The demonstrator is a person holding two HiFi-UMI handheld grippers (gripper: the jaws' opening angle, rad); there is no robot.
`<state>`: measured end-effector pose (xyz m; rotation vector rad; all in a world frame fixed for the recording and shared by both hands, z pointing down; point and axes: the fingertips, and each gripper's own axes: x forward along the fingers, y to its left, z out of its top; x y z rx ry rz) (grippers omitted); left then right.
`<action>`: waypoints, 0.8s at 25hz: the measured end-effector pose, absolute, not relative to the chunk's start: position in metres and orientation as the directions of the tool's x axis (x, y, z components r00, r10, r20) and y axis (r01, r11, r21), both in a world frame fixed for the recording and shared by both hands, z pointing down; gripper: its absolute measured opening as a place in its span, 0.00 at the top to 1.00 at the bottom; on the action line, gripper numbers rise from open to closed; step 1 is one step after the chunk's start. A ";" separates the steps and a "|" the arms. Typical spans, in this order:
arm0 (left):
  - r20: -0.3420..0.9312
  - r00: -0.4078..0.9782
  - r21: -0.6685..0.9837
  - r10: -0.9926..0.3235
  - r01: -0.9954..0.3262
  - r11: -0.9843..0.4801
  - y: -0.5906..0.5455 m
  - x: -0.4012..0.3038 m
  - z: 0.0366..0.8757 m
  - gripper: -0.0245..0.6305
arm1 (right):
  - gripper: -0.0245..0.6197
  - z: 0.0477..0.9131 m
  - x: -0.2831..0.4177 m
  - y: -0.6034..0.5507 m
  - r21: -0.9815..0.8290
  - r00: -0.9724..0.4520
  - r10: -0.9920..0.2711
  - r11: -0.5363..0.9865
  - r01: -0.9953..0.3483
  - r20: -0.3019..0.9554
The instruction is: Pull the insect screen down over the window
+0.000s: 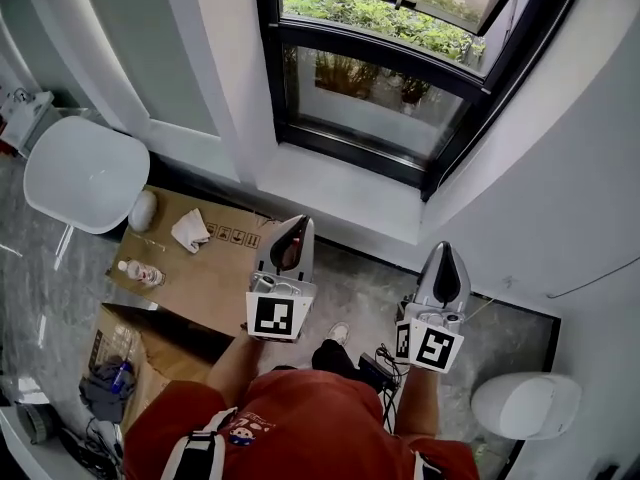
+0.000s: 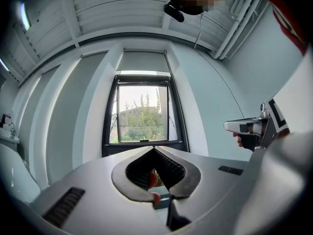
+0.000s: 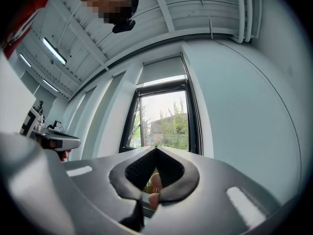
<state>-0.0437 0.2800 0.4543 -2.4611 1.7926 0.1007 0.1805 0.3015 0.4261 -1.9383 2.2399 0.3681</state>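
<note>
- Left gripper [image 1: 296, 224] is hovering in front of the window [image 1: 380, 98], jaws closed on nothing.
- Right gripper [image 1: 447, 248] is hovering beside it, jaws likewise closed, empty.
- Insect screen [image 2: 143, 74] is sitting rolled up at the window's top edge.

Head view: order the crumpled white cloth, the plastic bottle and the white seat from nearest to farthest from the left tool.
1. crumpled white cloth, on the cardboard, just left of the left tool.
2. plastic bottle, farther left, at the cardboard's edge.
3. white seat, far left, beyond the cardboard.
</note>
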 end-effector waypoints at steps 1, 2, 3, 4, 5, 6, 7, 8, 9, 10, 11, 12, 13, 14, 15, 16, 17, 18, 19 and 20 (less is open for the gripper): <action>-0.111 0.307 -0.041 -0.945 -0.952 -0.304 0.274 -0.039 0.453 0.96 | 0.95 0.425 0.185 0.295 0.080 -0.151 -0.949 0.134 -0.988 -0.278; -0.112 0.306 -0.046 -0.945 -0.952 -0.303 0.268 -0.035 0.451 0.96 | 0.95 0.425 0.189 0.289 0.078 -0.152 -0.948 0.136 -0.988 -0.279; -0.113 0.306 -0.050 -0.945 -0.952 -0.302 0.261 -0.031 0.450 0.96 | 0.95 0.424 0.193 0.282 0.075 -0.153 -0.948 0.138 -0.988 -0.279; -0.114 0.305 -0.052 -0.946 -0.952 -0.301 0.254 -0.026 0.448 0.95 | 0.95 0.423 0.198 0.275 0.073 -0.155 -0.947 0.140 -0.987 -0.281; -0.116 0.303 -0.052 -0.946 -0.953 -0.299 0.248 -0.022 0.447 0.96 | 0.95 0.422 0.202 0.268 0.071 -0.157 -0.946 0.142 -0.987 -0.283; -0.116 0.302 -0.053 -0.946 -0.953 -0.298 0.242 -0.017 0.447 0.96 | 0.95 0.422 0.207 0.261 0.069 -0.159 -0.945 0.145 -0.987 -0.285; -0.116 0.301 -0.056 -0.946 -0.953 -0.296 0.235 -0.012 0.446 0.96 | 0.95 0.422 0.211 0.254 0.068 -0.161 -0.944 0.147 -0.987 -0.287; -0.115 0.300 -0.060 -0.947 -0.954 -0.295 0.229 -0.007 0.445 0.96 | 0.95 0.421 0.216 0.247 0.066 -0.163 -0.943 0.150 -0.986 -0.290; -0.114 0.300 -0.066 -0.947 -0.954 -0.294 0.223 -0.003 0.444 0.96 | 0.95 0.420 0.221 0.240 0.064 -0.165 -0.942 0.153 -0.986 -0.292; -0.114 0.298 -0.071 -0.948 -0.954 -0.292 0.216 0.003 0.444 0.96 | 0.95 0.420 0.226 0.233 0.062 -0.167 -0.941 0.155 -0.986 -0.295; -0.115 0.296 -0.075 -0.948 -0.954 -0.289 0.210 0.008 0.443 0.96 | 0.95 0.420 0.231 0.226 0.059 -0.168 -0.940 0.157 -0.986 -0.297; -0.115 0.294 -0.078 -0.949 -0.955 -0.287 0.203 0.014 0.443 0.96 | 0.95 0.420 0.237 0.220 0.055 -0.168 -0.939 0.159 -0.986 -0.299; -0.116 0.292 -0.079 -0.949 -0.956 -0.284 0.198 0.019 0.442 0.96 | 0.95 0.421 0.243 0.213 0.051 -0.168 -0.939 0.160 -0.986 -0.301; -0.117 0.289 -0.081 -0.950 -0.956 -0.281 0.192 0.024 0.442 0.96 | 0.95 0.422 0.248 0.207 0.047 -0.169 -0.939 0.162 -0.986 -0.301; -0.118 0.286 -0.082 -0.951 -0.957 -0.278 0.188 0.028 0.442 0.96 | 0.95 0.423 0.252 0.202 0.043 -0.170 -0.939 0.165 -0.985 -0.300; -0.118 0.282 -0.082 -0.952 -0.958 -0.274 0.183 0.032 0.442 0.96 | 0.95 0.424 0.256 0.197 0.039 -0.172 -0.939 0.168 -0.985 -0.298; -0.116 0.278 -0.080 -0.954 -0.960 -0.270 0.180 0.034 0.443 0.95 | 0.95 0.426 0.259 0.192 0.035 -0.175 -0.939 0.172 -0.984 -0.296; -0.111 0.273 -0.078 -0.955 -0.961 -0.266 0.176 0.037 0.443 0.95 | 0.95 0.427 0.261 0.187 0.031 -0.177 -0.939 0.176 -0.984 -0.294; -0.105 0.270 -0.077 -0.957 -0.962 -0.263 0.172 0.038 0.444 0.96 | 0.95 0.428 0.263 0.183 0.027 -0.180 -0.939 0.180 -0.983 -0.292; -0.101 0.267 -0.077 -0.958 -0.963 -0.260 0.169 0.039 0.445 0.96 | 0.95 0.428 0.264 0.178 0.024 -0.182 -0.939 0.183 -0.983 -0.291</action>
